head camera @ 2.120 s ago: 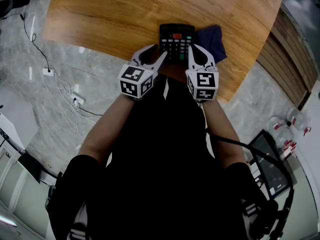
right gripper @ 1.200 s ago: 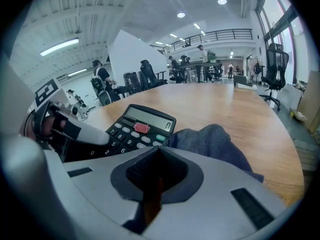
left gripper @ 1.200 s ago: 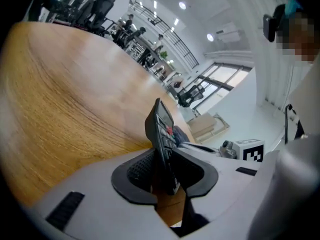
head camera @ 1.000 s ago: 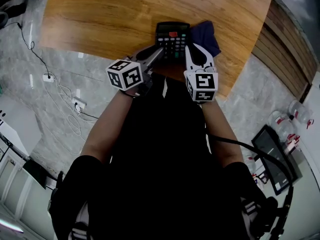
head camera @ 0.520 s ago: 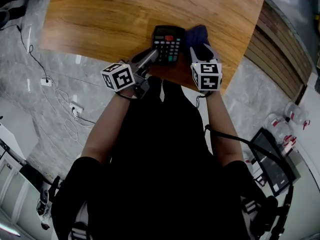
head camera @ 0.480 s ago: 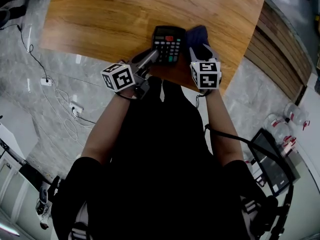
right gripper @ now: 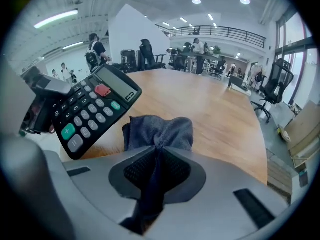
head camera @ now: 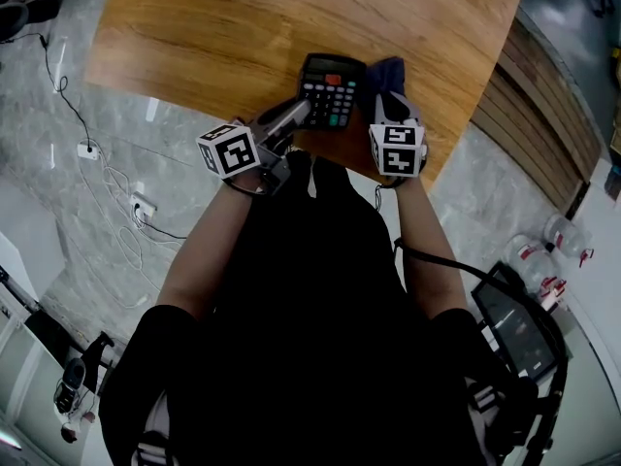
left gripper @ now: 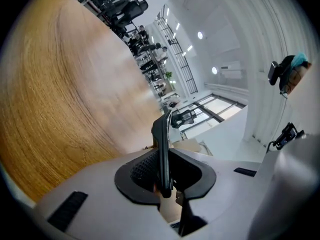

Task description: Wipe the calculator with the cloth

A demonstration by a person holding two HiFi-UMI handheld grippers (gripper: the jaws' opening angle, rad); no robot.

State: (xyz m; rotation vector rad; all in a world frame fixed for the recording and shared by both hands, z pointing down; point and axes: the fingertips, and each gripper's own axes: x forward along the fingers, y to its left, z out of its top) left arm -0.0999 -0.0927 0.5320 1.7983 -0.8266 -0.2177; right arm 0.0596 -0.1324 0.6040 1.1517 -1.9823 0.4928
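A black calculator with a red key is raised off the wooden table and tilted. My left gripper is shut on its near edge. In the left gripper view the calculator stands edge-on between the pads of that gripper. The dark blue cloth lies bunched just right of the calculator. My right gripper is over it, jaws closing, with a fold pinched between them. The right gripper view shows the cloth running down through the jaws of the gripper, and the calculator up at the left.
Both grippers work right at the table's near edge. Wood stretches away beyond them. Marble floor with cables lies to the left, a slatted wooden panel to the right, and a screen and bottles at lower right.
The left gripper rolled, took the calculator's edge and raised it. The right gripper left the calculator's side, moved right onto the cloth and closed on a fold.
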